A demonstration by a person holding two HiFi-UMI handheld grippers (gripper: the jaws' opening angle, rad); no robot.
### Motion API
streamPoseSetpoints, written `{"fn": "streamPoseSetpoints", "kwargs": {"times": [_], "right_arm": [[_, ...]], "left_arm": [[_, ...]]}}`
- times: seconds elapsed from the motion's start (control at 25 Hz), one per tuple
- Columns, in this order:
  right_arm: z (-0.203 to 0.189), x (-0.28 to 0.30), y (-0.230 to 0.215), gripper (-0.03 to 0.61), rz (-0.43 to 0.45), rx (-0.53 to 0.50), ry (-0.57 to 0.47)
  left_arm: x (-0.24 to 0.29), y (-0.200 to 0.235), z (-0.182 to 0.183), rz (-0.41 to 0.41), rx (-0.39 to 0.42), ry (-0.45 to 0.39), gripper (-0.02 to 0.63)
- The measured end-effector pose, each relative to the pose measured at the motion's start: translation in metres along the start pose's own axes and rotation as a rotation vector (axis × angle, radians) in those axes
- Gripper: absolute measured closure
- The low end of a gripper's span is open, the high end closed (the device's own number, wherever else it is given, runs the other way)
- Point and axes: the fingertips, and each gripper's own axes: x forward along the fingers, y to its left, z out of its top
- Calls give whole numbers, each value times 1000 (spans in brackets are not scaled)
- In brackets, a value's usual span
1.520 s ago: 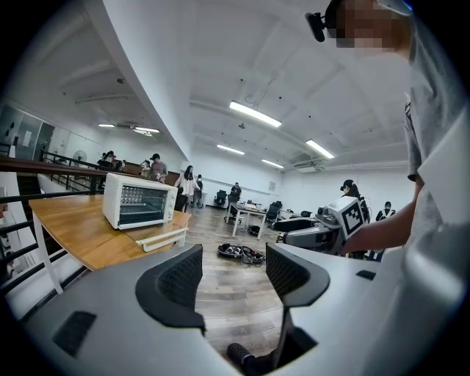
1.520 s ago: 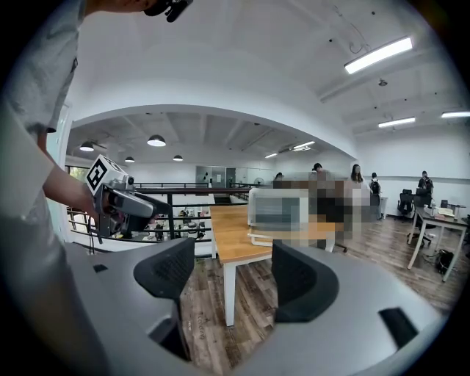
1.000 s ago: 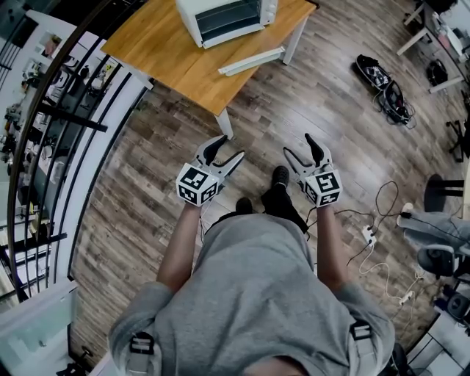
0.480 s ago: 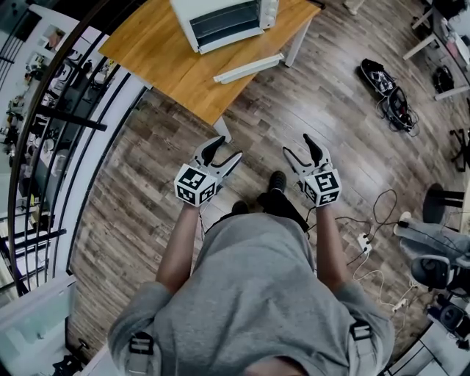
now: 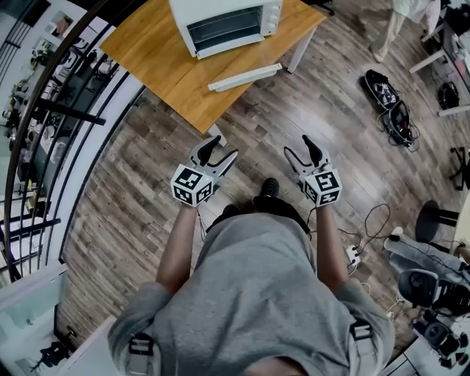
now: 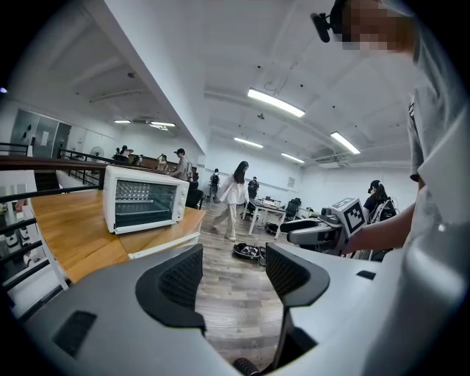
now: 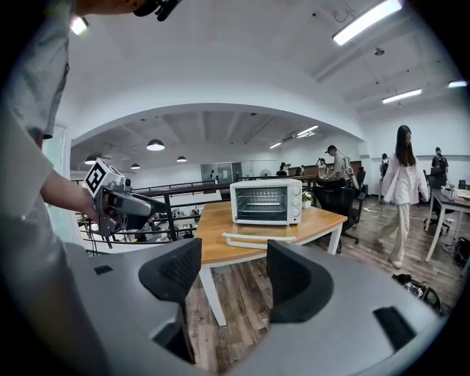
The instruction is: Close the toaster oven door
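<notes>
Head view: the toaster oven (image 5: 224,22) sits at top centre on a wooden table (image 5: 161,66), with its upper part cut off by the frame edge. Its door (image 5: 244,77) lies open and level above the table's near edge. Bare plank floor (image 5: 294,103) lies between the table and both grippers, and a railing (image 5: 59,125) bounds the left. The left gripper (image 5: 222,147) and right gripper (image 5: 297,145) are well apart from the oven.

Left gripper view: the jaws stand wide with only floor between them. The oven is at middle left, with wire racks inside.

Right gripper view: the jaws are wide but have just been closing a little, with nothing gripped. The oven is at centre, beyond them.
</notes>
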Motion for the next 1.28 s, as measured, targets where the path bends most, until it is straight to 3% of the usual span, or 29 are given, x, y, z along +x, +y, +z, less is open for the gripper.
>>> {"fn": "streamPoseSetpoints", "kwargs": {"times": [0.6,1.28], "right_arm": [[6,6,-94,305,50,-5,33],[-4,32,-116,308,147,-23,75]], "left_arm": [[82,-19,22,53,-27,3,344],[97,-13,10,145,-84,6,344]]}}
